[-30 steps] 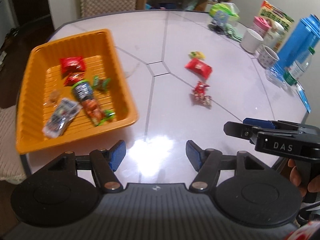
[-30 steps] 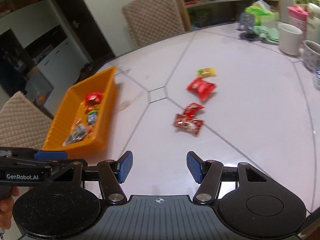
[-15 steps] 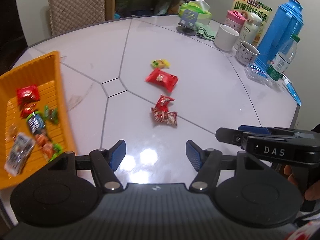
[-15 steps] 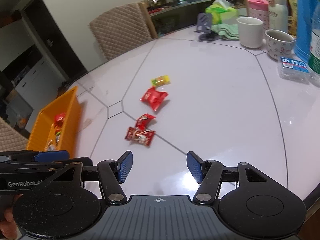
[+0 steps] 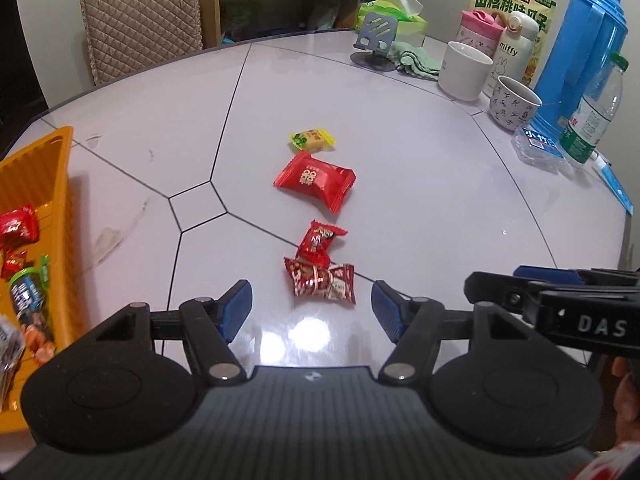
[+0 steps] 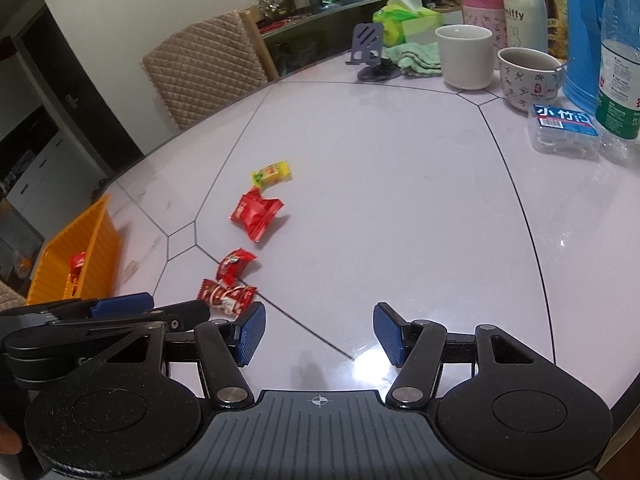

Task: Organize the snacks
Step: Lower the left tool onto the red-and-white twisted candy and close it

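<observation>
**Four snacks loose on the surface, both tongs empty**

On the pale surface [image 5: 400, 208] four wrapped snacks lie in a loose line running from 12 toward 6 o'clock in the left wrist view. Farthest is a yellow candy [image 5: 312, 139]; just below it sits a big red pack [image 5: 316, 178]; then a small red candy [image 5: 318, 240], whose lower end touches a patterned red pack [image 5: 322, 282].

The left tongs [image 5: 312, 310] stand half open with nothing between the blue pads; the patterned red pack lies just ahead of the gap, apart from both pads. The right tongs [image 6: 319, 334] are likewise half open and empty, over bare surface. In the right wrist view the same four snacks sit at about 10 o'clock, and the left tongs reach in from 9 o'clock, beside the patterned pack.

An orange tray [image 5: 56, 160] sits at 9 o'clock in the left view, cut by the edge. It holds several snacks, among them a red pack [image 5: 18, 226] and a dark tube [image 5: 28, 300].

Along the far rim, from 12 to 3 o'clock: a phone stand [image 5: 374, 38], a green cloth [image 5: 416, 62], a white mug [image 5: 464, 70], a patterned cup [image 5: 514, 102], a blue flask [image 5: 580, 52] and a water bottle [image 5: 594, 116].
</observation>
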